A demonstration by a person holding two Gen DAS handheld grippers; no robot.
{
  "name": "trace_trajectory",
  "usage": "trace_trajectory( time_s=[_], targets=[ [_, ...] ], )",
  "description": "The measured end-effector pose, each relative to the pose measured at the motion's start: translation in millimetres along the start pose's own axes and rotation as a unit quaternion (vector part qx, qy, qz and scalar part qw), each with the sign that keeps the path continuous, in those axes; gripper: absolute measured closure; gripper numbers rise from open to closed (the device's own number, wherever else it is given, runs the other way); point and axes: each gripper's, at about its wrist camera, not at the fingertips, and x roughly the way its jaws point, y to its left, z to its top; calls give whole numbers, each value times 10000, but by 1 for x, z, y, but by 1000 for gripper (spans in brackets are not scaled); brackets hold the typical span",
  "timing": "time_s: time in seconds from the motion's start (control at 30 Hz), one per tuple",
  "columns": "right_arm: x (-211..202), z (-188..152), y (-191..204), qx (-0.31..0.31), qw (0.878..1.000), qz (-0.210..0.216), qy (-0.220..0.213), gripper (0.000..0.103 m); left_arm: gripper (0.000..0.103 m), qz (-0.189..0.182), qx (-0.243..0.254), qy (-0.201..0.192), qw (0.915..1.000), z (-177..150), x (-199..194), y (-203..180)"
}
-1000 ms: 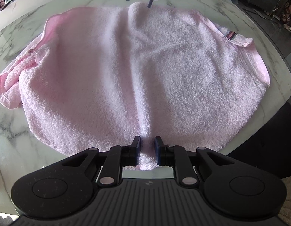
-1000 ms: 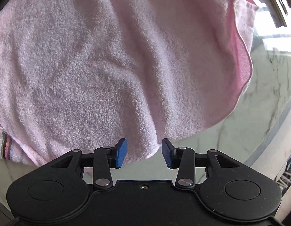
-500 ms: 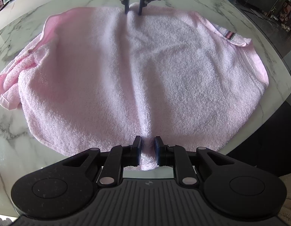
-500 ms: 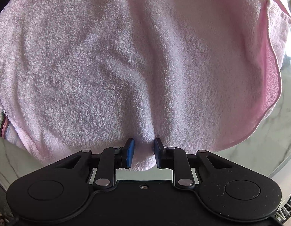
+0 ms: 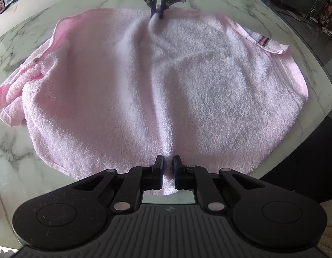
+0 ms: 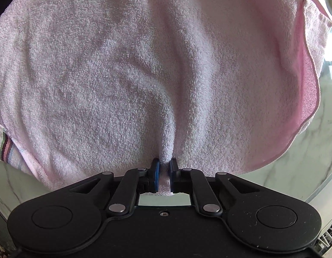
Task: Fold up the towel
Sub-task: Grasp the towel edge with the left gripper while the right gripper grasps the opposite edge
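Left tool point(image 5: 168, 164) low at near edge of pink towel point(image 5: 166, 86), jaws pinched on a raised fold; right tool point(image 6: 164, 167) opposite at far edge, likewise clamped on a ridge of terry; towel spread across marble worktop point(image 5: 26, 21); striped band point(image 5: 264, 42) far right; no legible writing.

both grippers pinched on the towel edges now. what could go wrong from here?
1. Both bites are shallow: the left gripper and right gripper each pinch only a narrow ridge at the edge of the pink towel, so terry could slip out on lifting.
2. The left side is already bunched and doubled; a fold may lock that in.
3. The towel's near right edge reaches the rim of the marble table, so dragging could pull it off.
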Motion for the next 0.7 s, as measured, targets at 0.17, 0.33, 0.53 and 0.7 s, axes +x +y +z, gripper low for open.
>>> trace_trajectory(
  time_s=[0.17,0.33,0.53,0.7],
  targets=[
    [2,-2,14,294,9993,-214,-19,100,99,72,90,-41,9999,4,1,-6],
    [-4,-4,22,570,9980,-287,-2,100,100,252,198,-46,9995,2,-1,-8],
    [-23,-21,33,1078,9930,-487,53,100,100,554,426,-139,9975,0,-20,-2],
    [-48,-33,47,1531,9856,-720,50,100,100,874,690,-253,9935,4,-42,4]
  ],
)
